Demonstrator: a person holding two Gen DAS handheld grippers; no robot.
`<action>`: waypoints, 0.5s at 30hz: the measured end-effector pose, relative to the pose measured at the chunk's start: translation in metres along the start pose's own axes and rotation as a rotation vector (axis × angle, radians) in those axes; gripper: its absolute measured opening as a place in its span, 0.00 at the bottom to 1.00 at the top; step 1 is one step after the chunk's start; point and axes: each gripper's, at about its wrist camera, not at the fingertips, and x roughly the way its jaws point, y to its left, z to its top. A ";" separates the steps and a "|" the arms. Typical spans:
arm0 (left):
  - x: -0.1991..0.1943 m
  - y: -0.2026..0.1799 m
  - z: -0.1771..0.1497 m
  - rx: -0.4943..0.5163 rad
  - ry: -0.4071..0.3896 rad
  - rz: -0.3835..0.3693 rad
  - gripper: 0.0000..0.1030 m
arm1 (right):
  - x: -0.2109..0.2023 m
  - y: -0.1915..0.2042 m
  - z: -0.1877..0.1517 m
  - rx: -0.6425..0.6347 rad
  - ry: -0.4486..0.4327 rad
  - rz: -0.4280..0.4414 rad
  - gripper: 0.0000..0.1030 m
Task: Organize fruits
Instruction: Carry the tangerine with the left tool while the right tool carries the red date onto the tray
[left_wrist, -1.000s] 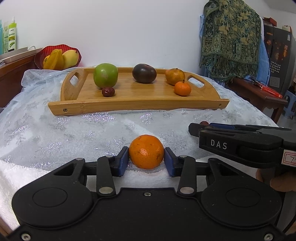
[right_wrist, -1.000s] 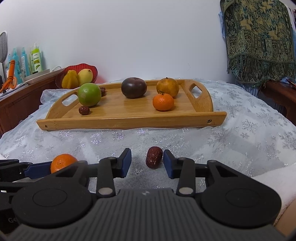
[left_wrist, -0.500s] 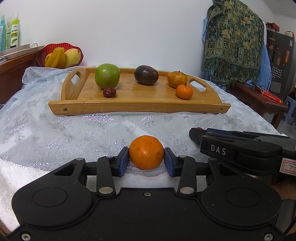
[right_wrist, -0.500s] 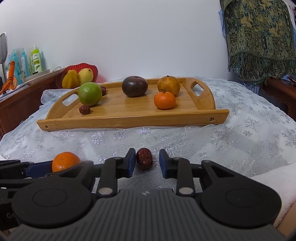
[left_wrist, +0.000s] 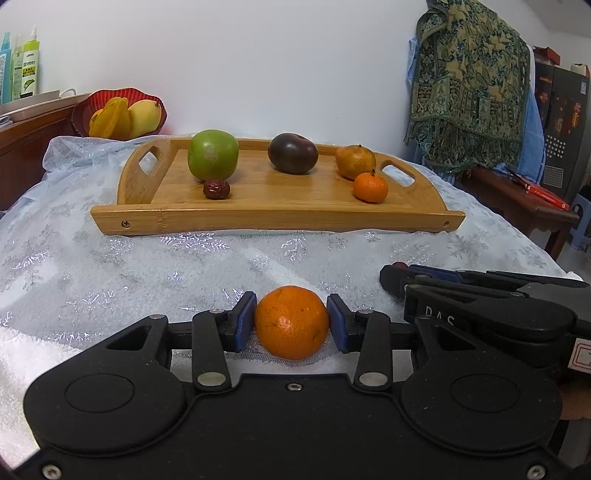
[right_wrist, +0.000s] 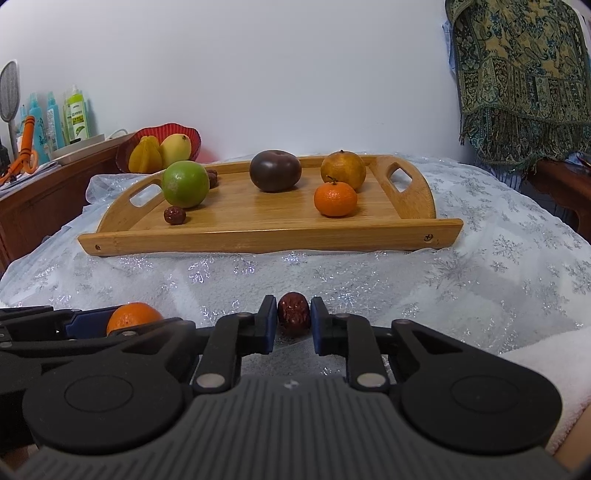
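Note:
My left gripper (left_wrist: 291, 317) is shut on an orange mandarin (left_wrist: 291, 330) that rests on the glittery white cloth; the mandarin (right_wrist: 133, 316) also shows at the lower left of the right wrist view. My right gripper (right_wrist: 293, 319) is closing on a wrinkled red date (right_wrist: 293, 312), and its blue pads touch both sides of the date. The date still lies on the cloth. Farther back, a wooden tray (left_wrist: 273, 218) holds a green apple (left_wrist: 212, 158), a dark plum (left_wrist: 292, 153), a brownish orange (left_wrist: 355, 161), a small mandarin (left_wrist: 370, 186) and another date (left_wrist: 217, 189).
A red bowl (left_wrist: 120, 114) with a starfruit and a mango stands behind the tray's left end. Bottles (right_wrist: 75, 118) line a wooden cabinet on the left. A patterned cloth (left_wrist: 469, 88) hangs over a low wooden table (left_wrist: 517, 199) at the right. White towel lies under both grippers.
The right gripper's jaws have drawn in from wide apart until they touch the red date, which now stands more upright between them. The left gripper has kept its hold on the mandarin.

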 end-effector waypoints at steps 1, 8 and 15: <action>0.000 -0.001 0.000 0.003 -0.001 0.003 0.38 | 0.000 0.000 0.000 0.000 0.000 0.001 0.24; 0.001 -0.003 0.002 0.016 0.000 0.011 0.37 | -0.001 -0.001 0.001 0.006 -0.008 0.002 0.22; 0.004 -0.002 0.010 0.021 0.001 0.008 0.37 | -0.004 -0.001 0.004 0.007 -0.035 0.005 0.22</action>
